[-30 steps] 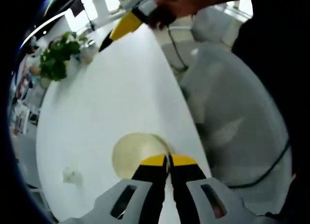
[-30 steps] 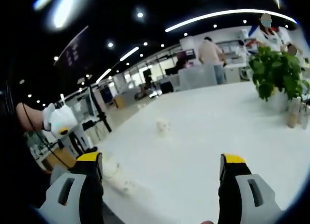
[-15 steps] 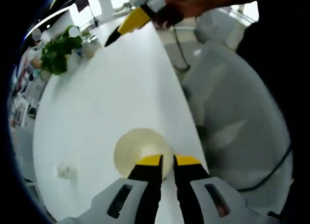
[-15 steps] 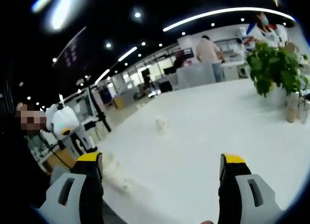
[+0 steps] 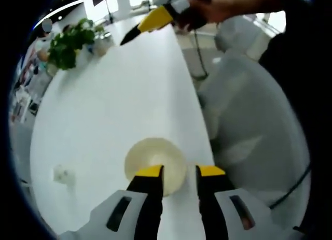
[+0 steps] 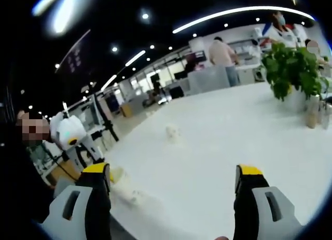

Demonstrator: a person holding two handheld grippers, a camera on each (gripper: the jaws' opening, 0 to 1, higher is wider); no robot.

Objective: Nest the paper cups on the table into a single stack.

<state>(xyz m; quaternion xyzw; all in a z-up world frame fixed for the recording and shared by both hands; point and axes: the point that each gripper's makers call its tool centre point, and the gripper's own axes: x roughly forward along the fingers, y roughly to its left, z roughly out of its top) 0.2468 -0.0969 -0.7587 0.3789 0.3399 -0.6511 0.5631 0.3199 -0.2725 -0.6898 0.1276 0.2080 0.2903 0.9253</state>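
Paper cups are the job, and on the white table (image 5: 104,110) one pale cup (image 5: 154,159) sits near the edge, mouth toward the camera, just ahead of the left gripper (image 5: 179,172), whose jaws stand a little apart with the cup's near rim between them but not pinched. The right gripper (image 6: 171,172) hovers spread wide over the table, holding nothing. A small crumpled white object (image 6: 171,132) lies farther off. Closing off-centre could crush the rim or nudge the cup off the edge.
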